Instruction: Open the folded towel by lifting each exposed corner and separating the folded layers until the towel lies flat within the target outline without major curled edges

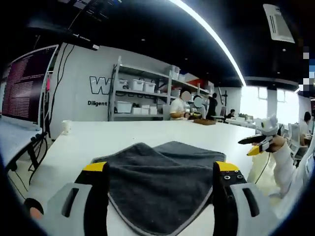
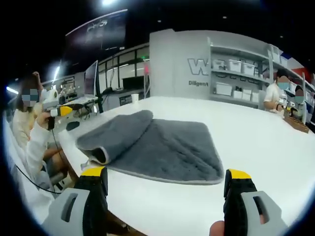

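Two wall words are showing, "W…" and "Diligent"; a grey towel, part folded, is lying on the table; both grippers are gaping, holding nothing.

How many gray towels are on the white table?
1. The gray towel lies folded on the white table, just ahead of both grippers' jaws. Nothing else like it shows.
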Available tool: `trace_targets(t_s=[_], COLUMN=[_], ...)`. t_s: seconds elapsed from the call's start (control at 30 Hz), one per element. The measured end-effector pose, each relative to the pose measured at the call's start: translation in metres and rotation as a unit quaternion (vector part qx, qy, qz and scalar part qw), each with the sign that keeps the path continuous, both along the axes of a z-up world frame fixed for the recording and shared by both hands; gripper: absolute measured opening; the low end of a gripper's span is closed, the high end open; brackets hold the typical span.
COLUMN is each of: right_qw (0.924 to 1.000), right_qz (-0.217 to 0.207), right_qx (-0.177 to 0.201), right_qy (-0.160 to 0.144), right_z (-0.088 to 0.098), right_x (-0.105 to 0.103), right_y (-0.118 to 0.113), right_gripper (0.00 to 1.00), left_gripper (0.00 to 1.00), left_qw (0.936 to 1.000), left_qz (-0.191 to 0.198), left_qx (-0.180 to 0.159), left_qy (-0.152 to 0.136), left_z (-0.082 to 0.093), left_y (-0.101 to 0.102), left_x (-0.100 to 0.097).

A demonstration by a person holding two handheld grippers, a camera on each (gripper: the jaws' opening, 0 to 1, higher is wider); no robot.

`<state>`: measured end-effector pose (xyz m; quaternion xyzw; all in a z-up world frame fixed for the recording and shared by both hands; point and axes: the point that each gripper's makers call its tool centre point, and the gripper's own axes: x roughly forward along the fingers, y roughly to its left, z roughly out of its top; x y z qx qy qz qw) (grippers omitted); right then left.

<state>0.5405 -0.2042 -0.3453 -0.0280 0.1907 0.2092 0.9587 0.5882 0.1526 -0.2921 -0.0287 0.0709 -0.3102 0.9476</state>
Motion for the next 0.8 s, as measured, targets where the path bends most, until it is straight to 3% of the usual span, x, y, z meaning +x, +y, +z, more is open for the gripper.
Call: trace_targets(t_s=[0.1, 0.37, 0.47, 0.6, 0.7, 0.8], right_qw=[1.0000, 0.9993, 0.9992, 0.9990, 0.9972, 0.9953], right_qz=[-0.005, -0.003, -0.003, 0.031, 0.051, 0.061], right_qx=[0.002, -0.012, -0.023, -0.025, -0.054, -0.075], right_qy=[0.003, 0.034, 0.033, 0.020, -0.006, -0.003], right_z=[-0.006, -0.019, -0.016, -0.009, -0.003, -0.004], right_x=[0.007, 0.021, 0.027, 0.045, 0.060, 0.075], right_y=[-0.003, -0.008, -0.008, -0.003, -0.005, -0.013], right_gripper=[0.97, 0.98, 0.99, 0.99, 0.99, 0.97], left_gripper=[0.91, 0.94, 0.96, 0.99, 0.99, 0.99], left_qw=[0.9998, 0.9995, 0.9994, 0.9996, 0.9996, 0.9994], left_qz=[-0.013, -0.030, -0.035, -0.028, -0.027, -0.030], left_qx=[-0.004, 0.011, 0.004, 0.002, 0.009, 0.011], left_qy=[0.013, -0.001, -0.002, 0.004, 0.009, 0.012], left_z=[-0.005, -0.002, 0.000, -0.002, -0.005, -0.006], left_y=[0.000, -0.003, -0.004, -0.002, -0.001, -0.002], left_x=[-0.004, -0.014, -0.016, -0.016, -0.016, -0.018])
